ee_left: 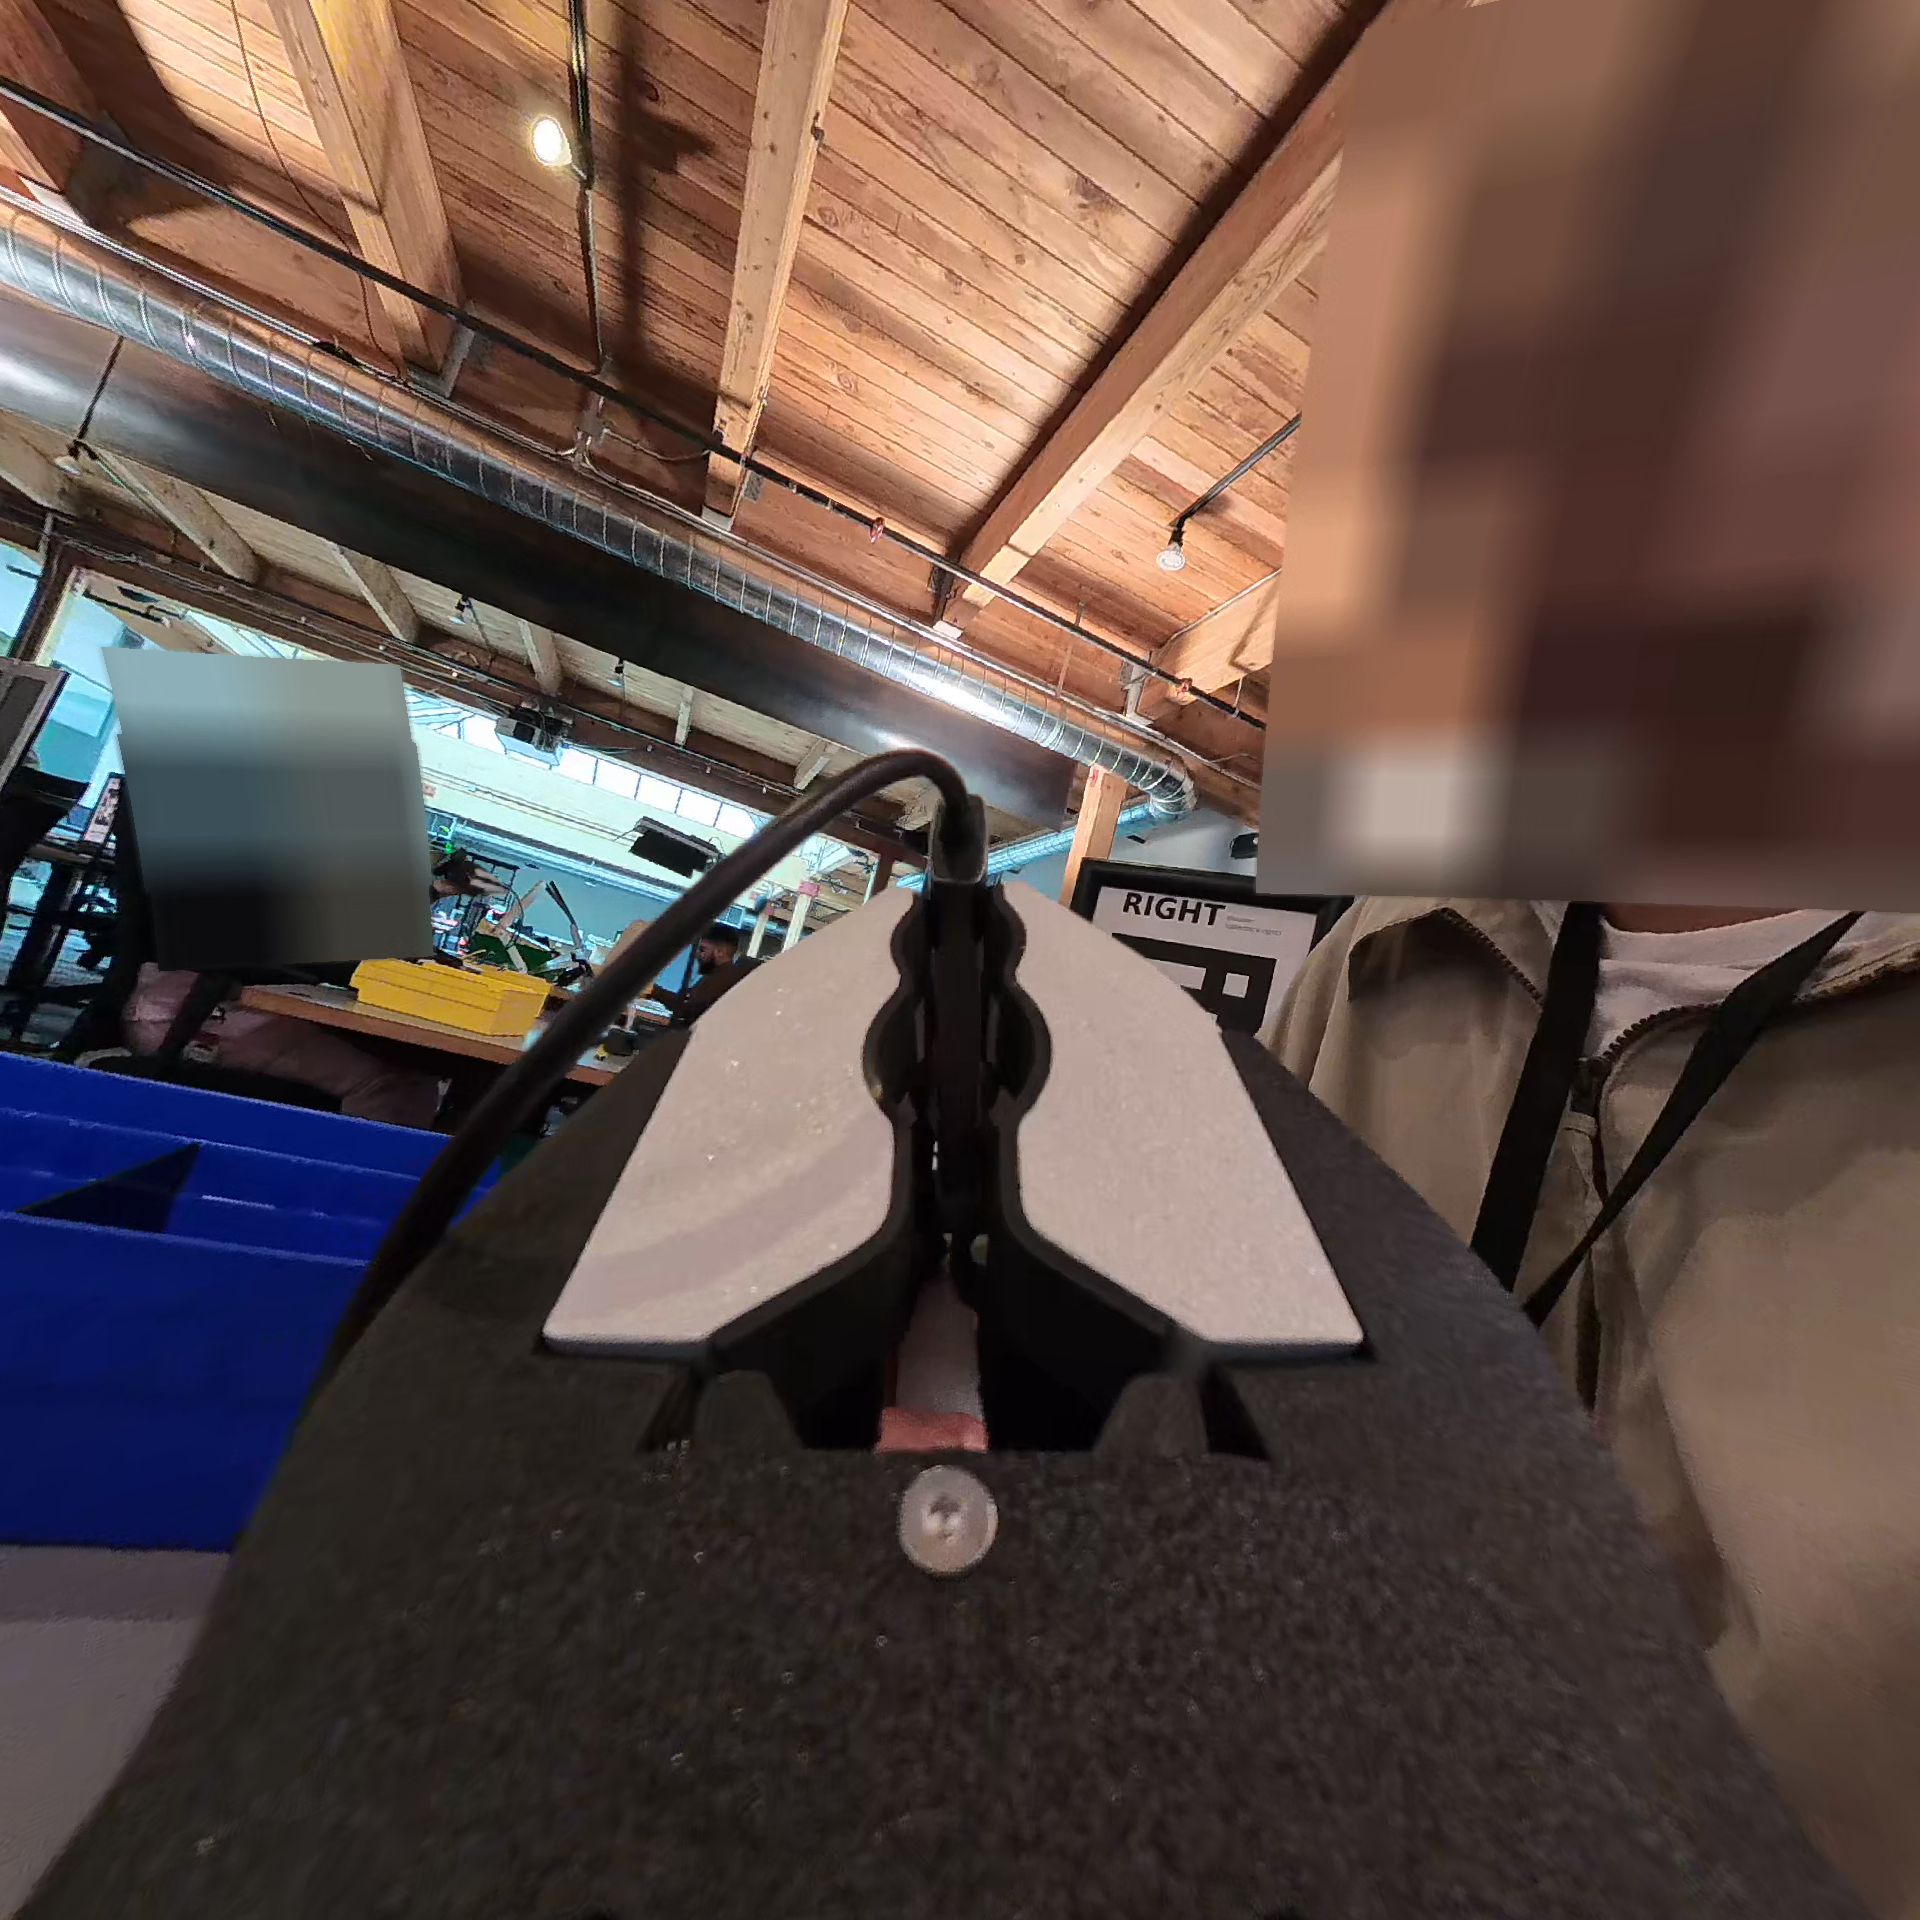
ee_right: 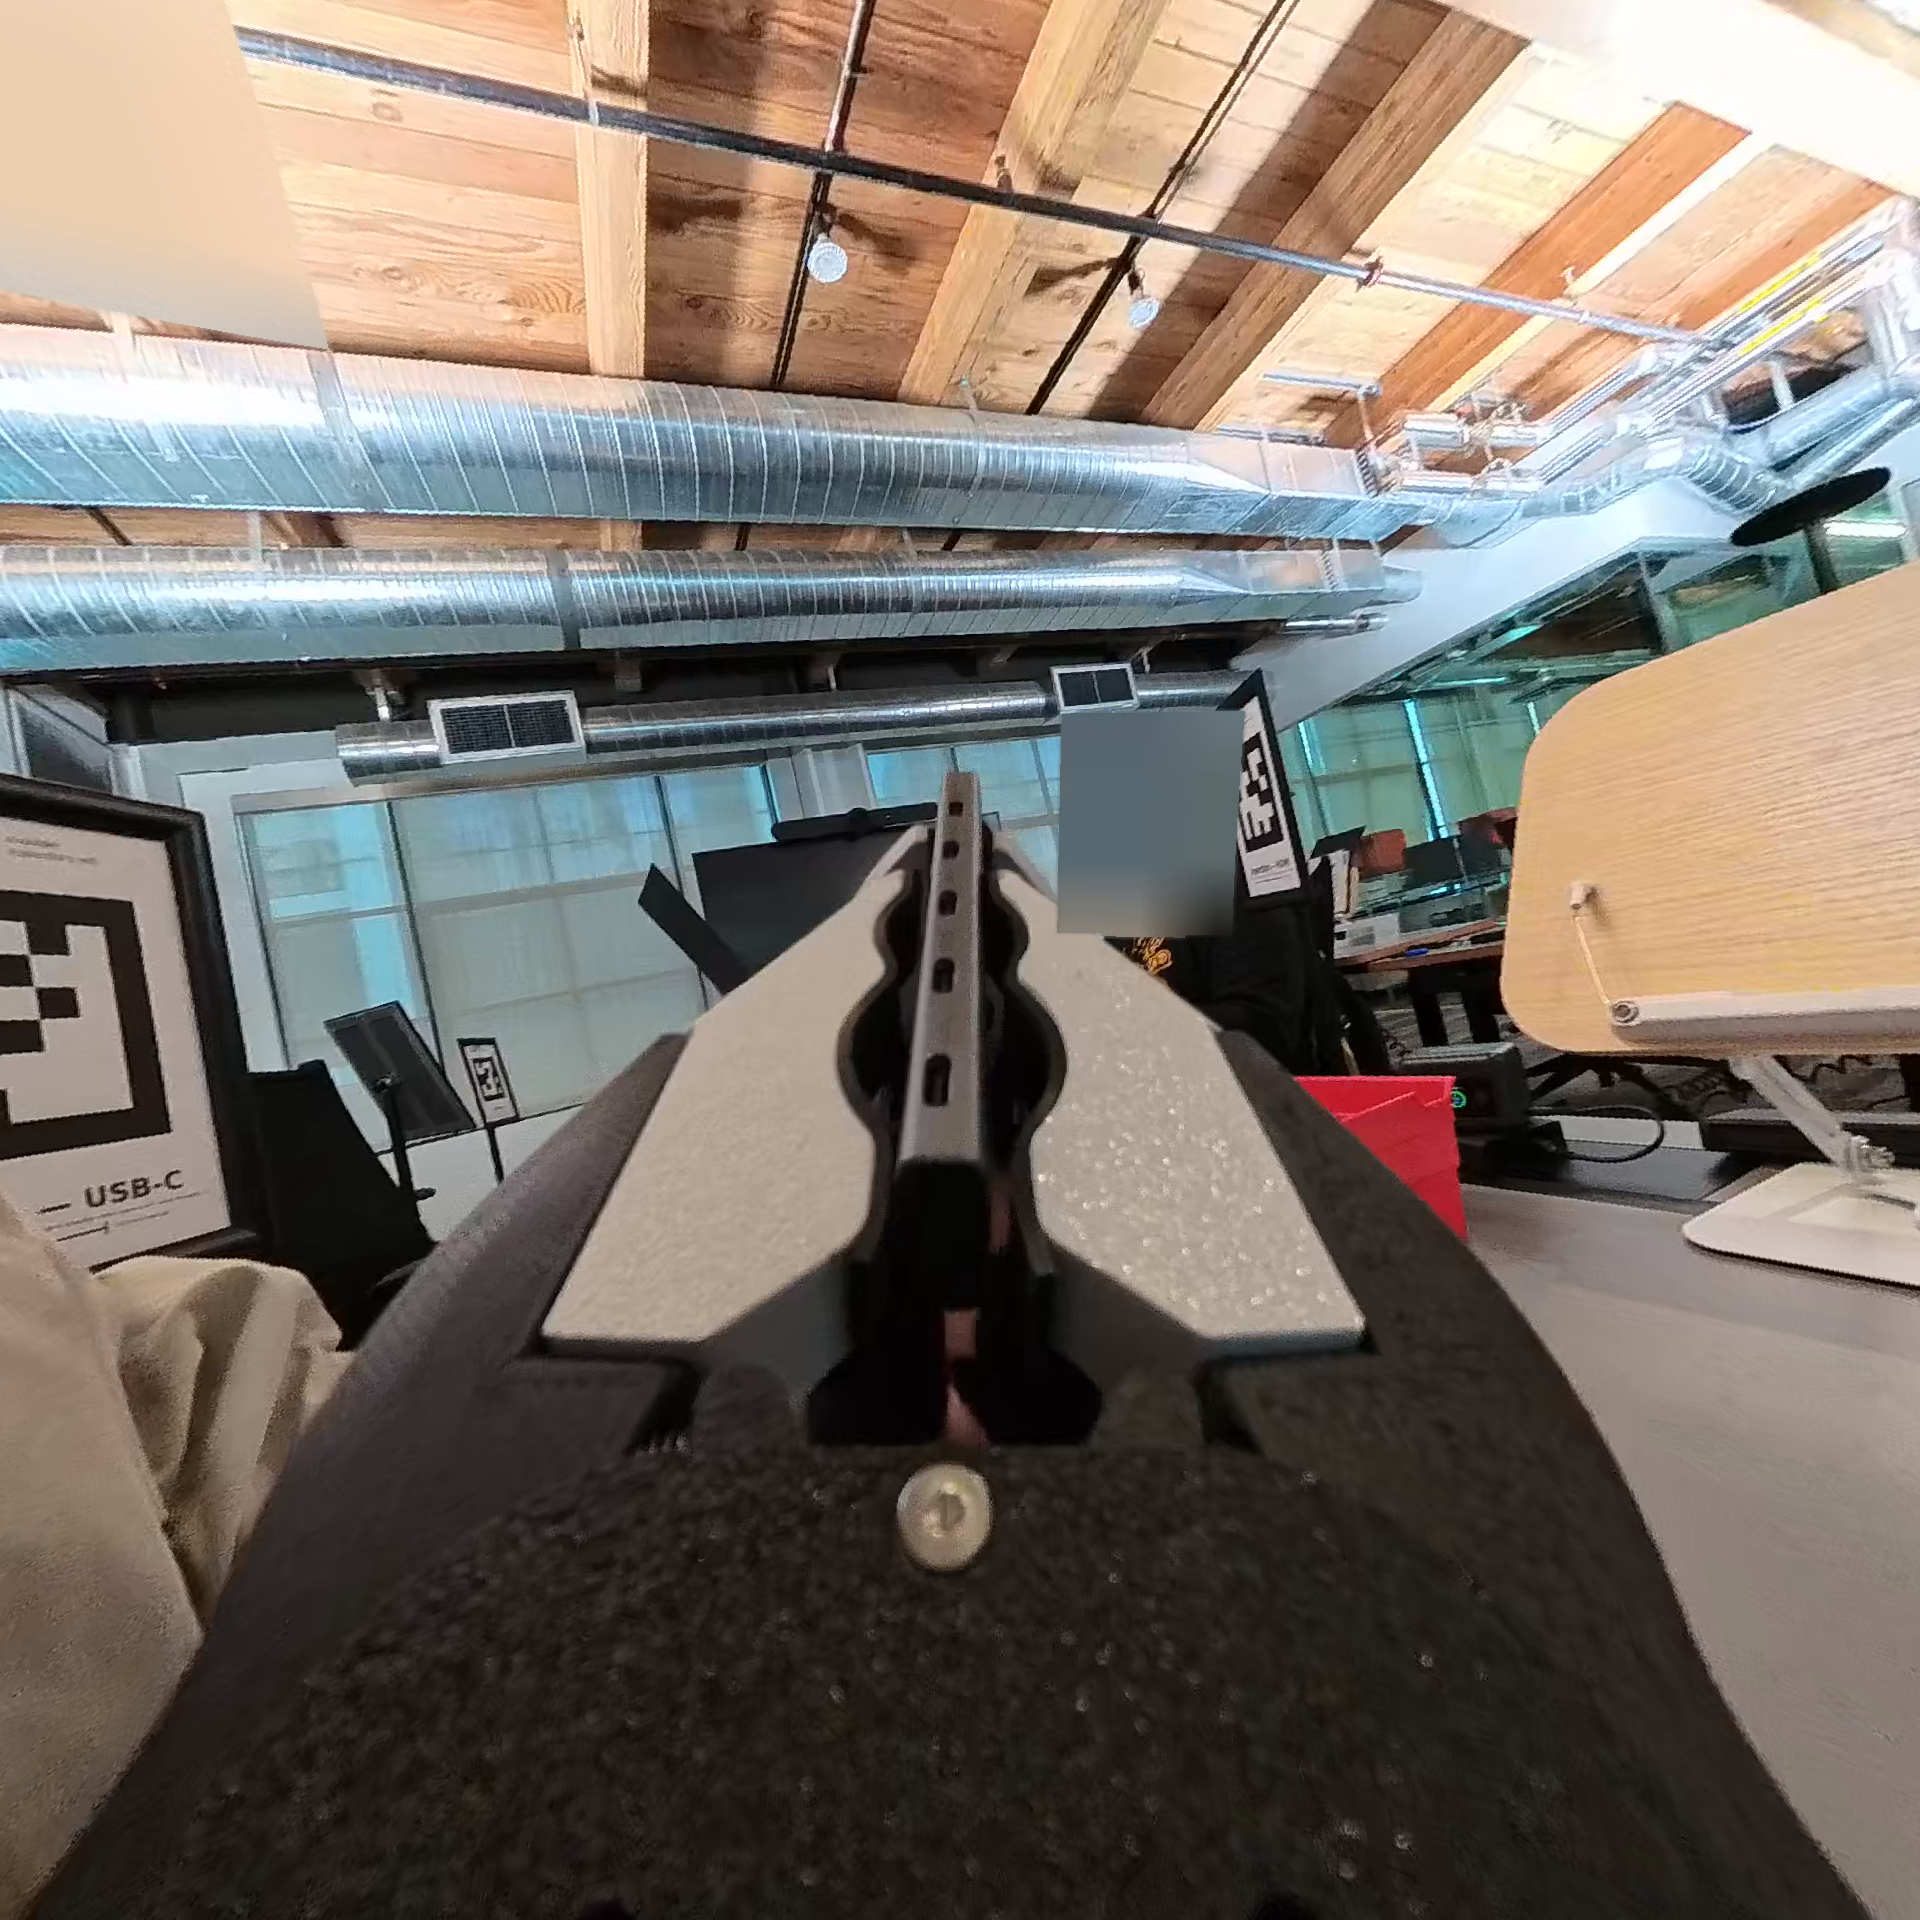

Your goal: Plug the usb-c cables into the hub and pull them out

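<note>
Grey hub [ee_right: 940, 987] clamped edge-up within right tool [ee_right: 951, 862].

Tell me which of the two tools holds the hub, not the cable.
The right tool: a flat grey hub with ports sits between its fingers. The left tool grips a black cable.

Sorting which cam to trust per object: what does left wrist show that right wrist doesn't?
Left wrist only: the left gripper shut on a black cable that loops off to the left, a blue bin, a yellow bin, and a person's beige jacket with a lanyard.

Right wrist only: the right gripper shut on the grey hub, ports facing the camera, none with a cable in it; a red bin; a wooden board on a stand.

Both: closed jaws, wood ceiling, silver ducts.
</note>
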A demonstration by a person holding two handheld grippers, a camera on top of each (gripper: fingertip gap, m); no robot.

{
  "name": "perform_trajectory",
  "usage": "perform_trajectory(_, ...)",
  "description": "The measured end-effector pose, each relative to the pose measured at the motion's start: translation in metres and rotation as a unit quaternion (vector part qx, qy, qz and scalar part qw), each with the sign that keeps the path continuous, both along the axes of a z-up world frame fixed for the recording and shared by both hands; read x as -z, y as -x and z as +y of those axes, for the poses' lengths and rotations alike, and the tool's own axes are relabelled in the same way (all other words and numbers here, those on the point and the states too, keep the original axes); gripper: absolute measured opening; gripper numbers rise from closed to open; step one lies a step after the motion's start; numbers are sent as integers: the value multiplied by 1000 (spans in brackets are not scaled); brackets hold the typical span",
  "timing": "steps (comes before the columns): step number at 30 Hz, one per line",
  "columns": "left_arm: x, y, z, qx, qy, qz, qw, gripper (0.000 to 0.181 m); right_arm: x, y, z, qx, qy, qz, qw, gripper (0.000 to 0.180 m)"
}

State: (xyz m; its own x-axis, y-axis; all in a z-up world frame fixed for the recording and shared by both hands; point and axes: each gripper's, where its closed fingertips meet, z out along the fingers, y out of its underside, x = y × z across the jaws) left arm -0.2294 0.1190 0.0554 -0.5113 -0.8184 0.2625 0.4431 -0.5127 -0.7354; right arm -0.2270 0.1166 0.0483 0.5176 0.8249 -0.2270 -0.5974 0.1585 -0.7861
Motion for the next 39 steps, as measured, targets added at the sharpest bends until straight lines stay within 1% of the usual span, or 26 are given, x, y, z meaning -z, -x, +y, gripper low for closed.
perform_trajectory(1,0,-1,-1,1,2,-1,1000,10,0,-2,1,5,-1,0,1000,8)
perform_trajectory(8,0,-1,-2,23,18,-14,999,10,0,-2,0,43,-28,-45,998,9)
perform_trajectory(12,4,-2,4,12,38,15,999,12,2,-4,3,76,-56,-101,990,9)
perform_trajectory(13,7,-1,9,-6,46,28,999,26,2,-5,4,88,-72,-127,985,9)
perform_trajectory(14,12,1,15,-37,53,46,997,48,1,-8,6,108,-94,-154,978,9)
perform_trajectory(15,19,4,20,-71,53,74,993,57,-1,-13,10,135,-115,-188,966,9)
perform_trajectory(17,36,13,15,-120,22,143,982,54,-3,-20,27,183,-161,-265,933,9)
perform_trajectory(19,42,24,-5,-157,-24,199,967,53,0,-23,56,213,-197,-336,896,9)
perform_trajectory(21,40,35,-29,-196,-61,251,946,59,14,-20,95,230,-222,-402,858,9)
perform_trajectory(22,39,41,-39,-220,-73,277,932,62,24,-16,116,228,-223,-427,846,9)
perform_trajectory(23,42,47,-46,-251,-79,309,914,60,34,-9,135,223,-221,-445,839,9)
perform_trajectory(25,60,61,-57,-301,-86,377,872,63,57,9,167,211,-221,-474,826,9)
perform_trajectory(27,91,75,-62,-341,-47,429,835,56,85,30,192,207,-242,-505,802,9)
perform_trajectory(28,108,82,-60,-361,-26,449,817,56,97,37,203,212,-248,-511,795,9)
perform_trajectory(29,124,89,-55,-386,-6,462,798,53,108,44,211,213,-253,-510,794,9)
perform_trajectory(31,147,107,-41,-434,37,469,768,51,129,53,221,220,-270,-514,784,9)
perform_trajectory(32,155,115,-34,-450,53,464,761,49,139,55,221,220,-279,-517,778,9)
perform_trajectory(33,162,124,-28,-469,66,453,756,44,152,59,219,203,-288,-537,766,9)
perform_trajectory(34,170,134,-20,-488,79,442,749,41,153,61,214,201,-289,-541,764,9)
perform_trajectory(35,178,144,-15,-494,96,448,739,43,146,62,207,202,-289,-523,776,9)
perform_trajectory(36,183,151,-13,-482,118,467,732,43,141,65,198,188,-284,-506,792,9)
perform_trajectory(37,184,155,-12,-471,132,474,732,42,140,67,192,177,-282,-498,800,9)
perform_trajectory(38,184,160,-8,-475,140,466,733,41,140,69,190,179,-291,-501,795,9)
perform_trajectory(39,185,165,-4,-484,151,457,731,41,142,71,189,185,-305,-509,784,9)
